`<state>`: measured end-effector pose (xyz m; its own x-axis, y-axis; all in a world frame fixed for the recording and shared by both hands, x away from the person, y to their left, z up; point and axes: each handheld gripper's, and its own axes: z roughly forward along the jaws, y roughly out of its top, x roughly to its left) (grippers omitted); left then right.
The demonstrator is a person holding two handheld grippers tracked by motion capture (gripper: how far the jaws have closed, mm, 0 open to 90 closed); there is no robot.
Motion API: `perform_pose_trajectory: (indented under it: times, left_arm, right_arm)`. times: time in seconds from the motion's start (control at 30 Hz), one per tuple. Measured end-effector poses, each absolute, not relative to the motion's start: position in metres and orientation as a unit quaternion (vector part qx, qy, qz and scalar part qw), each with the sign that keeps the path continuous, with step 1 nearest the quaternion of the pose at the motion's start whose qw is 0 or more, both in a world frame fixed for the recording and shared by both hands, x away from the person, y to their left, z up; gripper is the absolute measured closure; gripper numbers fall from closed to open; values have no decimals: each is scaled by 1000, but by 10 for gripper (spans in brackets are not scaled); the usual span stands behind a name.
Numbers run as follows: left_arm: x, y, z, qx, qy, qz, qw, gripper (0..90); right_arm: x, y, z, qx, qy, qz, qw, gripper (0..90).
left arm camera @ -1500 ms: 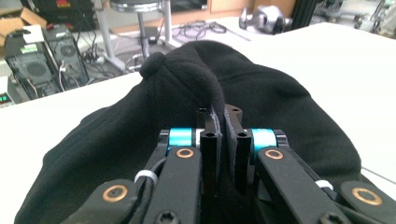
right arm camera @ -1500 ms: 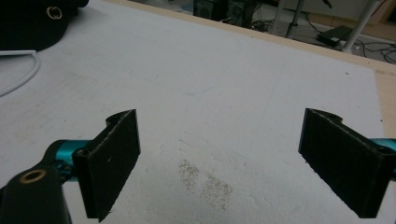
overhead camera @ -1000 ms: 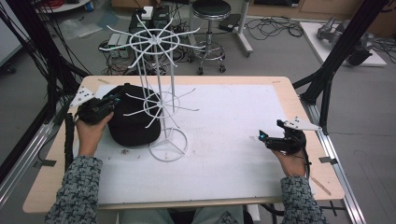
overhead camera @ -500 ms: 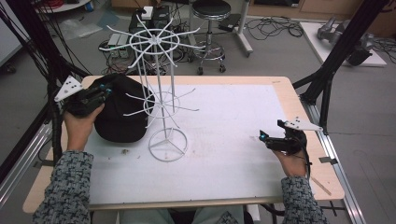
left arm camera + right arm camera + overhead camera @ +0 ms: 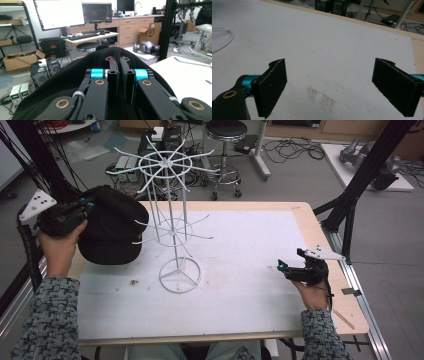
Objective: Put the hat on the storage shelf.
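Black cap (image 5: 111, 227) is held clamped in the left claw (image 5: 82, 209), lifted off the table (image 5: 250, 245) over its left edge, just left of the white wire rack (image 5: 172, 220). In the left gripper view the jaws are seen pressed nearly together on the cap fabric (image 5: 100, 57), only a thin fold pinched between them; the crown bulges up around and ahead of the jaws. Cap hangs to the right of and below the claw in the high view, its rim close to the rack's lower prongs, possibly touching one; contact cannot be told.

Right claw (image 5: 282, 267) is rested near the right edge of the table, jaws spread wide and nothing held, bare white mat (image 5: 324, 50) seen between them.

Work in hand is judged to be hanging the cap on a rack prong.

Risks, as judged:
- Thin pinch of soft fabric; cap could be slipped out if it is swung or snagged.
- Rack is light and stands on a small ring base (image 5: 180, 276); it could be tipped or spun if the cap is pushed sideways into the prongs, and nothing is steadying it, right claw being well apart.
- Cap bulk hides the prong tips from the left gripper view, so the hook could be missed.
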<state>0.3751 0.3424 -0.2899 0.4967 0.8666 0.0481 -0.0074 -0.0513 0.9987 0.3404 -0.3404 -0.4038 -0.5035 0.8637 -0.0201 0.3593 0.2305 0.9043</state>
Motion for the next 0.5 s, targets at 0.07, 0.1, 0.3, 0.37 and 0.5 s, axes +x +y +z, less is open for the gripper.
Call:
perform_pose_trajectory:
  times: [0.07,0.1,0.3,0.37,0.5]
  left_arm:
    - [374,348,-283,624,343,371,596,863]
    - [374,348,-283,624,343,371,596,863]
    - [368,361,-253,612,333,387,604,863]
    - [366,364,-243,608,330,389,608,863]
    - [364,365,-228,604,325,395,611,863]
  right_arm:
    - [341,-340,-404,415,735,460,273,117]
    - [341,-340,-404,416,736,460,272,117]
    - [341,-340,-404,416,735,461,272,117]
    - [341,-340,-404,416,735,460,272,117]
    - [341,-340,-405,416,737,459,271,117]
